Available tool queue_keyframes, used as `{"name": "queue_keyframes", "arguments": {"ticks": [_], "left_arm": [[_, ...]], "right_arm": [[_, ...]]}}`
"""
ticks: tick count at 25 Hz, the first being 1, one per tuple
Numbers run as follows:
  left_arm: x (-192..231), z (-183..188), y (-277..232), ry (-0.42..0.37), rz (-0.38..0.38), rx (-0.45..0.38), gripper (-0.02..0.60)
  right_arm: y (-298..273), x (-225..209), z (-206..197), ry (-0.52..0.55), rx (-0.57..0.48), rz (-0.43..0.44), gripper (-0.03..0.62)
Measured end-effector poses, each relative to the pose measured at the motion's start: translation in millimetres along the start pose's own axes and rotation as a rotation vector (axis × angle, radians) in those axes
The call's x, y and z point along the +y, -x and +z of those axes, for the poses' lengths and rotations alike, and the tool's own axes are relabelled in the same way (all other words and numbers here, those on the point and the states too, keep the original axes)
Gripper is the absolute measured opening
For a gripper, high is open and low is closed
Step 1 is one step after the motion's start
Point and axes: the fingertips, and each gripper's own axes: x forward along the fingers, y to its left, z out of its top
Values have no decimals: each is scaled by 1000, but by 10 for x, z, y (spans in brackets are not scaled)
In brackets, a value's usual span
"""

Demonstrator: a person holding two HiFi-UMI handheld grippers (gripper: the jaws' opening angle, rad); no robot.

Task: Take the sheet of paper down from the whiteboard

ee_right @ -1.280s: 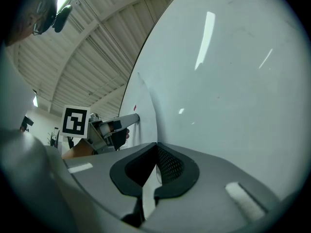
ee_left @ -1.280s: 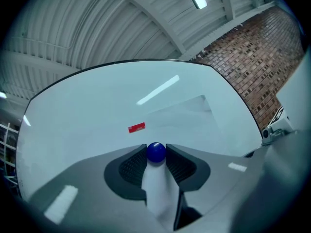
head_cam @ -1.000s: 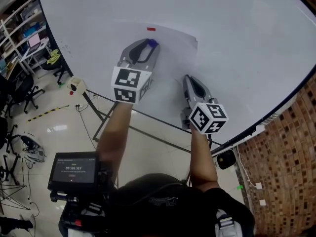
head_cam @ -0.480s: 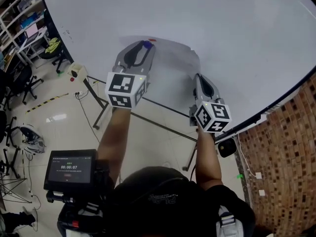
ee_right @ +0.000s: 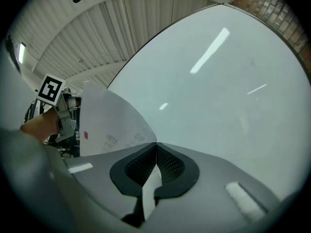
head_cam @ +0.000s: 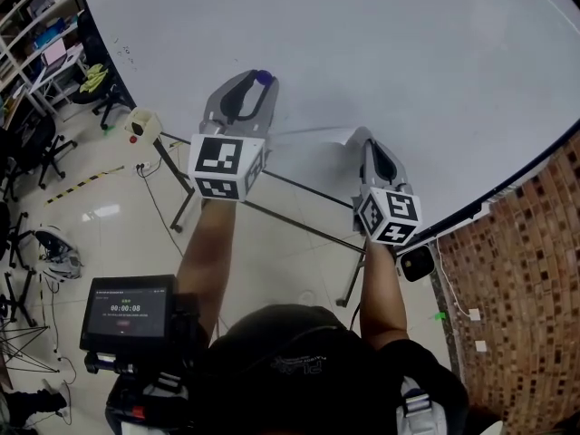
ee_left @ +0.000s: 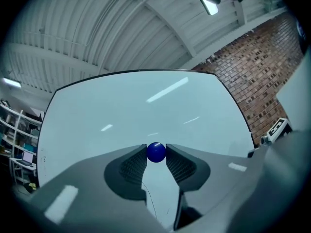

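Both grippers busy, paper (ee_right: 109, 118) hanging free
Right gripper (ee_right: 156, 144) is pinched shut on the paper's edge; the sheet fans out leftward, clear of the whiteboard (head_cam: 435, 53). Left gripper (ee_left: 156, 147) is clamped on a little blue ball (ee_left: 156, 152), held up just in front of the whiteboard.

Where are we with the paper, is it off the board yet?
Done: the blue ball, probably the magnet, is clamped in the left gripper, clear of the sheet. In hand: the right gripper pinches the sheet's edge, and it curls away from the whiteboard. Left: carry it fully clear.
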Motion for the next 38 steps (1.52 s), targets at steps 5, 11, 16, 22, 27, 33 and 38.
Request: {"name": "queue_keyframes", "arguments": {"ticks": [5,11,16,22,27,33,38], "left_arm": [[-140,-123,-15,14,-37,26,124],[-354,-280,-49,40,-80,55,124],[-402,-325,-56,47,-89,65,124],[-412,-367,-52,46,-86,74,124],[-420,-383,-62,46,-86,79,124],[-409,-388,-64,45,-82,85,124],[-409,-404,-70,42,-83,88,124]], "right_arm": [[41,23,-10,9,4,-7,14],[81,90,27,36,7,-5,14],[72,150,57,48,9,-3,14],[56,209,51,59,17,-5,12],[38,226,68,53,12,-2,12],[31,268,104,54,4,0,12],[49,297,140,54,-1,1,12]]}}
